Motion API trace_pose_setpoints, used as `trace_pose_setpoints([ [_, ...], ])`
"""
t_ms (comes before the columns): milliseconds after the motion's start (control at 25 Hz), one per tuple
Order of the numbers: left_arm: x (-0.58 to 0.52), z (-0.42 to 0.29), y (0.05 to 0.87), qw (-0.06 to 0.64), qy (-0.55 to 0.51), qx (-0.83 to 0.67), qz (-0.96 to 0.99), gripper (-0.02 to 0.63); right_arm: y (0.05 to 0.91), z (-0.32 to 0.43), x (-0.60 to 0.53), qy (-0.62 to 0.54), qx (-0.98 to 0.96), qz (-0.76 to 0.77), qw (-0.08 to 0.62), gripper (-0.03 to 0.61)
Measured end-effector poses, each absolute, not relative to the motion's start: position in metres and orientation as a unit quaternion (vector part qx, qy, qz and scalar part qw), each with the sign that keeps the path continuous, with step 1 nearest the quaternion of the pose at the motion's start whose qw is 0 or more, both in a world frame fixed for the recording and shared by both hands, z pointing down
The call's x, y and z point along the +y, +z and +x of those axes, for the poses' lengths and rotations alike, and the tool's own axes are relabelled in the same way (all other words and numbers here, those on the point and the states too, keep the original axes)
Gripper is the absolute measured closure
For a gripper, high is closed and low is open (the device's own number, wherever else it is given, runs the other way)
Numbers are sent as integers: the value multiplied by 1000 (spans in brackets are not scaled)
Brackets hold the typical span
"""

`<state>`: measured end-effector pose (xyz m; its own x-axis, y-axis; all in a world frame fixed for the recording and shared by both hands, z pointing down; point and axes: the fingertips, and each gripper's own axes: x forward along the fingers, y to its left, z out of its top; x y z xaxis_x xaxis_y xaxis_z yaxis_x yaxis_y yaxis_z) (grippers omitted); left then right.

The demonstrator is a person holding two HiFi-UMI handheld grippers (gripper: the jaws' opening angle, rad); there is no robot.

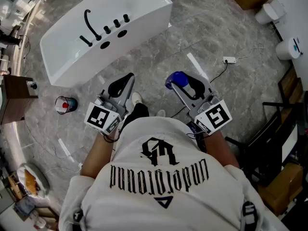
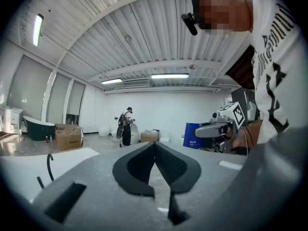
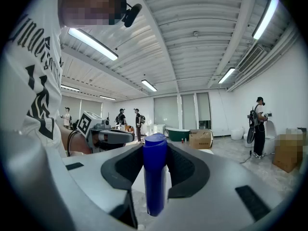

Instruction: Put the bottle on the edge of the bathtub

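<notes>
Right gripper (image 3: 155, 153) is clamping the blue cylindrical plastic bottle (image 3: 155, 177), jaws spread wide with pads on its sides and the bottle running lengthwise along them. In the head view it is sitting centre-right, well apart from the white freestanding bathtub (image 1: 144, 11) at upper left. Left gripper (image 2: 155, 146) is carrying nothing, jaw tips together. The bottle is looking light, rigid and smooth-walled, so probably slippery; squeezing across the body, as now, is looking like the sound hold.
</notes>
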<state>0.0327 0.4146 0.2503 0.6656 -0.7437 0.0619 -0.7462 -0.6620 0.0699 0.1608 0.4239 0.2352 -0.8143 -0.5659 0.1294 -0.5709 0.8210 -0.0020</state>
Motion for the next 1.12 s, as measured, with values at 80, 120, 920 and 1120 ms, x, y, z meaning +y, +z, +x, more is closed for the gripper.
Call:
trace_pose_setpoints([
  [80, 411, 31, 252, 46, 14, -409, 911, 598, 236, 160, 420, 19, -952, 300, 62, 425],
  [120, 409, 30, 253, 47, 14, -409, 911, 598, 236, 160, 419, 18, -952, 301, 63, 425],
  [920, 317, -66, 256, 50, 6, -398, 916, 598, 231, 73, 324, 7, -943, 325, 75, 425],
  [1120, 292, -98, 257, 54, 9, -376, 925, 598, 229, 40, 296, 5, -936, 345, 75, 425],
])
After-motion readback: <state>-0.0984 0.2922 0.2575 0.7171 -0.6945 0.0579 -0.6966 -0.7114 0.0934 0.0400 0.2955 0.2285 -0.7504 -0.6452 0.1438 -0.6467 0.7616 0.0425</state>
